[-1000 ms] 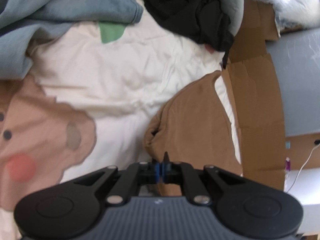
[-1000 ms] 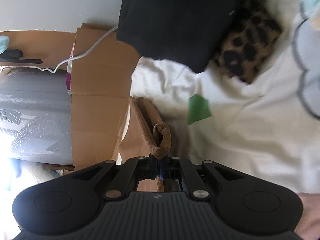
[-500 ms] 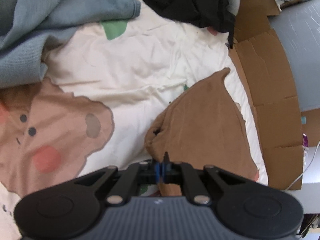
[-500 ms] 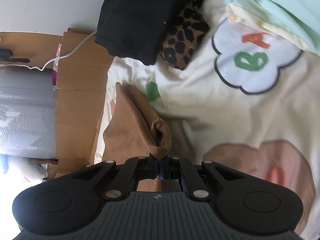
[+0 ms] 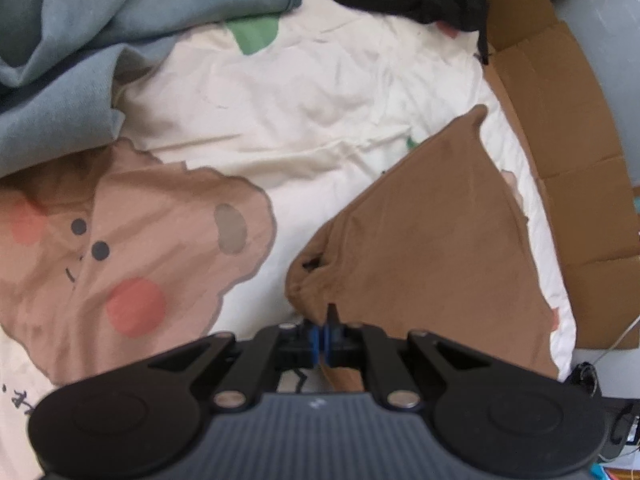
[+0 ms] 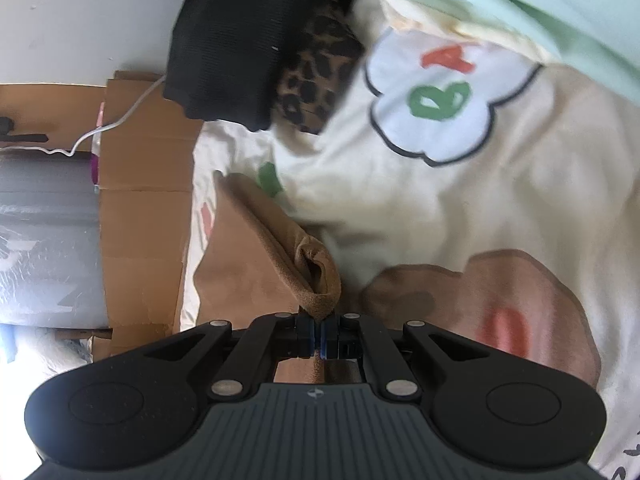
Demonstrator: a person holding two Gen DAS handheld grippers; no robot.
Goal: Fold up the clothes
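Legible marks: on the cream bedsheet (image 6: 460, 208), a white flower-shaped patch (image 6: 444, 92) carries an orange "A" above a green "B", seen sideways. Dark characters at the sheet's edge too small to read. Nothing else legible.

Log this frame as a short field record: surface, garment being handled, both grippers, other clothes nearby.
surface: cream printed bedsheet
garment in work: brown garment, spread flat near the bed edge
left gripper: shut on the brown garment's edge
right gripper: shut on a bunched fold of it
other clothes: blue-grey sweatshirt, black garment, leopard-print piece
beside bed: cardboard
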